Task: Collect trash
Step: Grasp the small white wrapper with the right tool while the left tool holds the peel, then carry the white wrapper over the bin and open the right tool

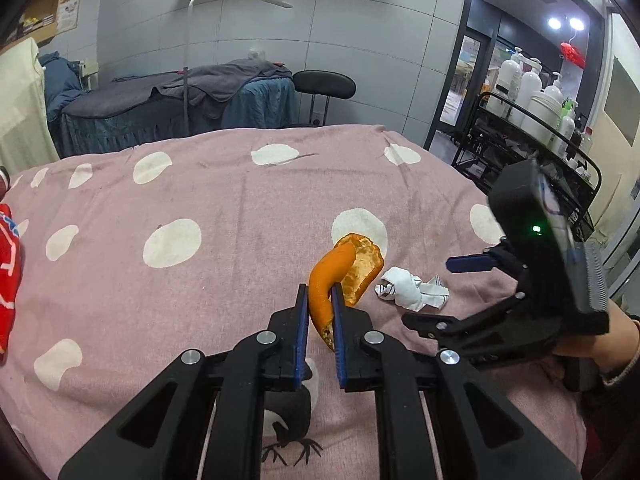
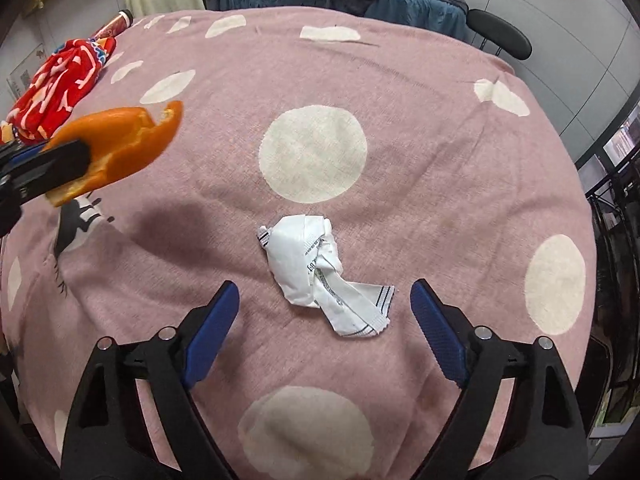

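Observation:
My left gripper (image 1: pixel 320 294) is shut on a curled orange peel (image 1: pixel 344 272) and holds it above the pink dotted cloth (image 1: pixel 200 208). The peel also shows at the left of the right wrist view (image 2: pixel 120 140), clamped in the left gripper's fingers (image 2: pixel 48 164). A crumpled white wrapper (image 2: pixel 316 272) lies on the cloth just ahead of my right gripper (image 2: pixel 324 300), which is open, its blue pads on either side of the wrapper's near end. In the left wrist view the wrapper (image 1: pixel 408 288) lies right of the peel, with the right gripper (image 1: pixel 452 292) beside it.
A red patterned bag (image 2: pixel 60 84) lies at the cloth's (image 2: pixel 400 120) far left, with a can (image 2: pixel 116 24) behind it. A black cart with white bottles (image 1: pixel 536 104) stands to the right. A massage bed (image 1: pixel 180 96) and a black stool (image 1: pixel 324 84) stand behind.

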Action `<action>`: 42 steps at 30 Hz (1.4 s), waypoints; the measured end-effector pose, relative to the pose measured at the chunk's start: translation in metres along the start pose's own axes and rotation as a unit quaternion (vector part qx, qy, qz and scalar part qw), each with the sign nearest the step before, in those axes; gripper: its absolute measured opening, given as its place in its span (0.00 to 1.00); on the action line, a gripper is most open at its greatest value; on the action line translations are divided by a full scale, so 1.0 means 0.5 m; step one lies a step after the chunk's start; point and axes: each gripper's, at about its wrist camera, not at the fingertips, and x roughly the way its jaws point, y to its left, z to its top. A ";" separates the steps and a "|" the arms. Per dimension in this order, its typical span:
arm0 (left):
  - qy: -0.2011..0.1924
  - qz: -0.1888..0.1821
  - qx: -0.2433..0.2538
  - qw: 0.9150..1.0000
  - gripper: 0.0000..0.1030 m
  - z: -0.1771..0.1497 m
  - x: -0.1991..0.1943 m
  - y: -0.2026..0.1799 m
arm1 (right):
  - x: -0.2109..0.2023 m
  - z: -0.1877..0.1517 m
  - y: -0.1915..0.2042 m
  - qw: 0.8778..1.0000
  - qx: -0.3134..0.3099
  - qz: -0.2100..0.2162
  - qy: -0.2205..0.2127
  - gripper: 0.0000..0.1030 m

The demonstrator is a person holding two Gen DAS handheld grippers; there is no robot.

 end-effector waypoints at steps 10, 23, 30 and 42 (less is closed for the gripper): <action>0.002 -0.010 -0.006 1.000 0.11 -0.018 -0.006 0.002 | 0.051 0.011 -0.002 0.999 0.002 0.025 0.032 0.40; 0.011 -0.021 -0.013 1.000 0.11 -0.045 -0.012 -0.009 | -0.021 -0.023 -0.009 0.999 0.023 0.038 -0.022 0.10; 0.006 -0.028 -0.008 1.000 0.11 -0.044 -0.024 -0.027 | -0.064 -0.039 -0.004 0.998 0.018 0.031 -0.043 0.10; 0.000 -0.065 0.023 0.998 0.11 -0.041 -0.029 -0.116 | -0.197 -0.138 -0.065 0.989 0.084 0.010 -0.120 0.10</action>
